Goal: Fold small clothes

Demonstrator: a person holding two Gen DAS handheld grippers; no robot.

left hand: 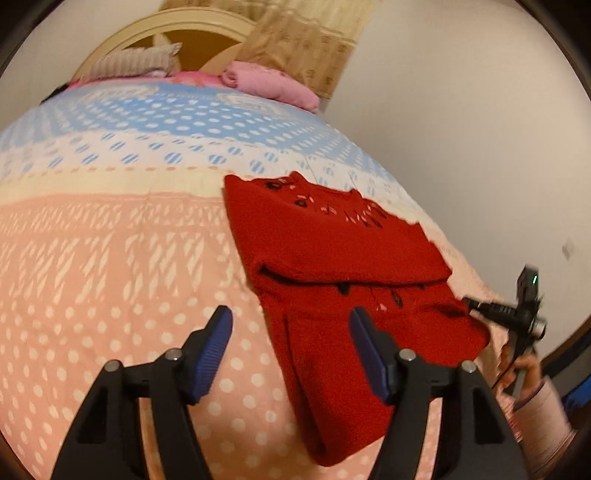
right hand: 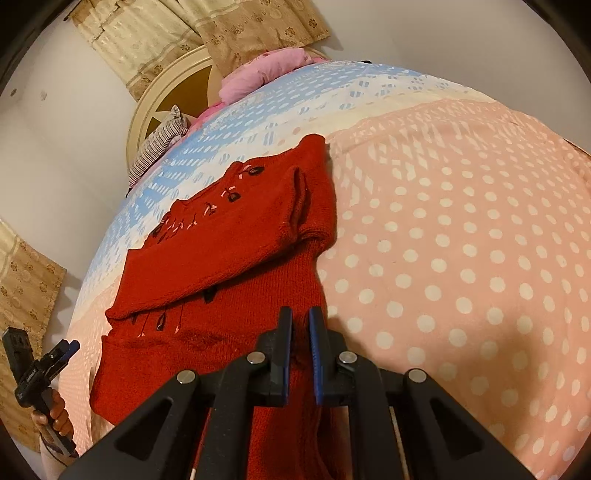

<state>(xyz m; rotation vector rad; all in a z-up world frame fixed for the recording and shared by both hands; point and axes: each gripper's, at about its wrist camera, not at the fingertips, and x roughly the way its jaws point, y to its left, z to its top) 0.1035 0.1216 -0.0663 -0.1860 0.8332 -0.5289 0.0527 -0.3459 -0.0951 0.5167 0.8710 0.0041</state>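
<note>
A red knitted sweater (left hand: 332, 251) (right hand: 221, 258) with small embroidered flowers lies on the bed, its top part folded down over the body. My left gripper (left hand: 291, 325) hangs open above the sweater's left edge, nothing between its blue pads (left hand: 214, 350). In the right wrist view the left gripper (right hand: 72, 346) sits off the sweater's far side. My right gripper (right hand: 301, 321) is shut, pinching the sweater's near edge. Red cloth shows in the thin slit between its pads. In the left wrist view the right gripper (left hand: 466, 301) tip meets the sweater's right corner.
The bed cover (left hand: 110, 277) (right hand: 461, 240) is pink with white dots, turning blue farther back. Folded pink cloth (left hand: 269, 83) (right hand: 266, 70) and a striped grey piece (left hand: 133, 62) (right hand: 159, 147) lie by the round headboard (left hand: 166, 26). A white wall (left hand: 461, 129) borders the bed.
</note>
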